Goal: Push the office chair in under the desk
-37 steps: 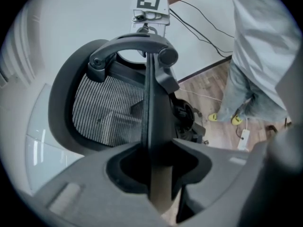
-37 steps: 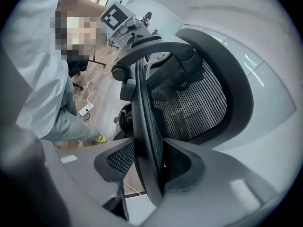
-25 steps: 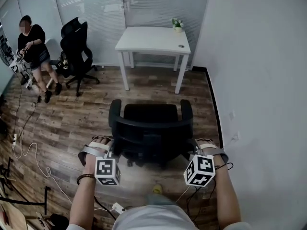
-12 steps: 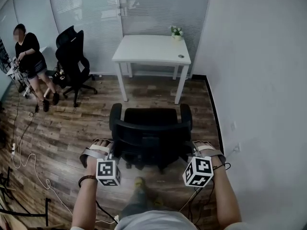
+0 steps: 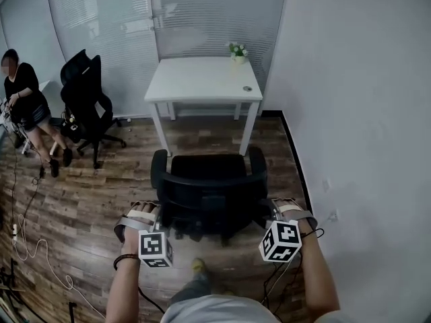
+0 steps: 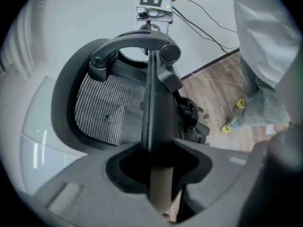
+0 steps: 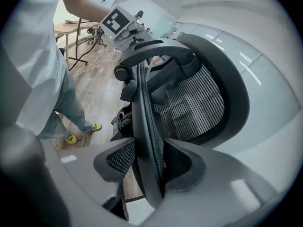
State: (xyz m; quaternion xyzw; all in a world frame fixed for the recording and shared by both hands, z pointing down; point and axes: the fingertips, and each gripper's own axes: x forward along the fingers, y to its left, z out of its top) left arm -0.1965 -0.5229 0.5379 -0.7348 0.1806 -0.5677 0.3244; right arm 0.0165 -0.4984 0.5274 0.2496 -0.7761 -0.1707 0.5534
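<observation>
The black office chair (image 5: 209, 180) stands just in front of the white desk (image 5: 202, 79), its seat facing the desk and its front near the desk legs. My left gripper (image 5: 160, 212) is shut on the left edge of the mesh backrest (image 6: 113, 108), with the frame's rim running between its jaws (image 6: 158, 174). My right gripper (image 5: 268, 210) is shut on the backrest's right edge (image 7: 189, 103) in the same way, the rim wedged between its jaws (image 7: 151, 169). Each gripper's fingertips are hidden behind the backrest in the head view.
A small potted plant (image 5: 237, 51) sits on the desk's far right corner. A grey wall (image 5: 357, 113) runs close along the right. At the left stand a second black chair (image 5: 84, 99) and a seated person (image 5: 23, 103). Cables (image 5: 20, 241) lie on the wood floor.
Both grippers and the chair have moved forward together toward the desk. The chair's front now reaches the desk legs, and the desk looks nearer. The grips are unchanged.
</observation>
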